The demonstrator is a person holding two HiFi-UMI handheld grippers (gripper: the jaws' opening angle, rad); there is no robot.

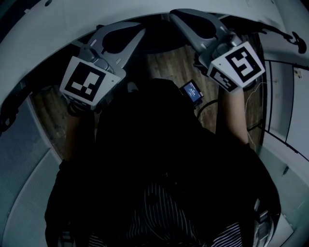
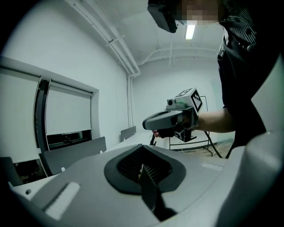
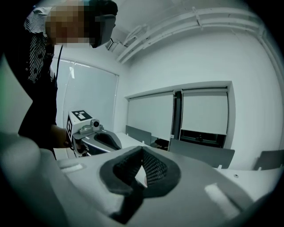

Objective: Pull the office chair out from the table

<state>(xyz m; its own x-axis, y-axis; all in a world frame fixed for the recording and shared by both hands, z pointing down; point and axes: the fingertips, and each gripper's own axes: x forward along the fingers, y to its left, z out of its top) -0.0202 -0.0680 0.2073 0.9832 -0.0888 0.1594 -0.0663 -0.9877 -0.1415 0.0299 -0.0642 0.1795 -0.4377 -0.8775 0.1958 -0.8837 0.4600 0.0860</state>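
I cannot make out an office chair in any view. In the head view my left gripper and right gripper are held up side by side over a dark gap under a white curved table edge. Both are shut with nothing between the jaws. In the left gripper view the ribbed pads are pressed together, and the right gripper hangs ahead in a hand. In the right gripper view the pads also meet, and the left gripper shows at the left.
White desks with grey divider panels stand under blinded windows. A small device with a blue screen and a cable lie on the wood floor. A black stand is by the far wall. The person's dark torso fills the lower head view.
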